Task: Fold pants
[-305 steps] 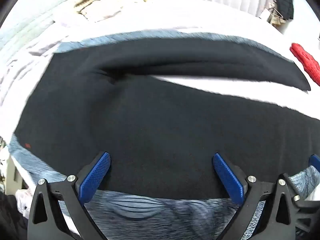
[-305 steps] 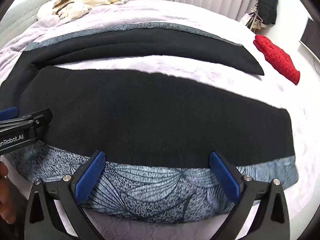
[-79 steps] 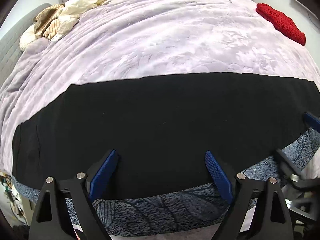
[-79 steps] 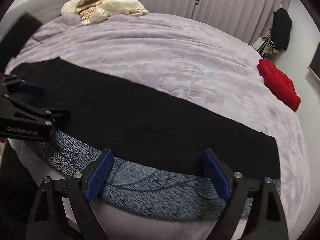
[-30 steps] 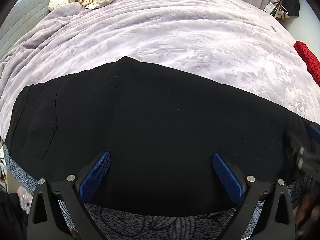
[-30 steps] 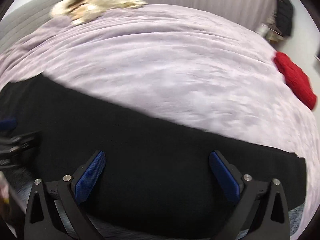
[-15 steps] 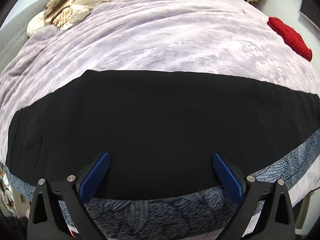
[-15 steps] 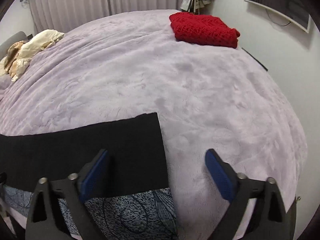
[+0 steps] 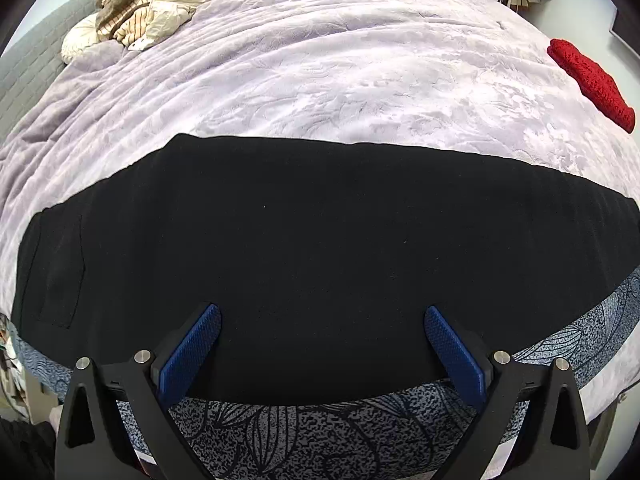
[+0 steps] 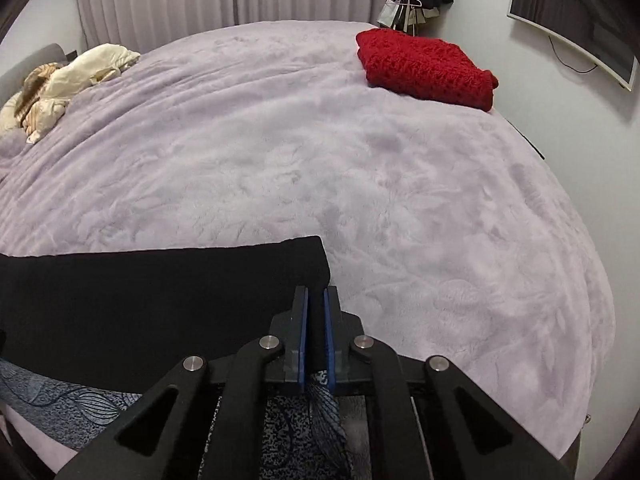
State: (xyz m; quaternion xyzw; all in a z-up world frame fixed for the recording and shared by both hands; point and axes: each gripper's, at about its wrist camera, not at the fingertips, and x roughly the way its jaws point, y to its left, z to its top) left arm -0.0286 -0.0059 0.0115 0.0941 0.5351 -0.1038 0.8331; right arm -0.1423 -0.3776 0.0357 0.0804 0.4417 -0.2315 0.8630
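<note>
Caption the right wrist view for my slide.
Right gripper, jaws shut on the black pants at their hem end, on a lilac bedspread.

Both views are evenly lit by soft, diffuse room light, with no hard shadows or glare. The lilac bedspread [image 9: 360, 64] looks slightly washed out at its brightest folds. The black pants [image 9: 320, 240] read as a flat dark mass with almost no detail. Fisheye distortion bulges the bed and darkens the corners. Focus is sharp, without motion blur.
</note>
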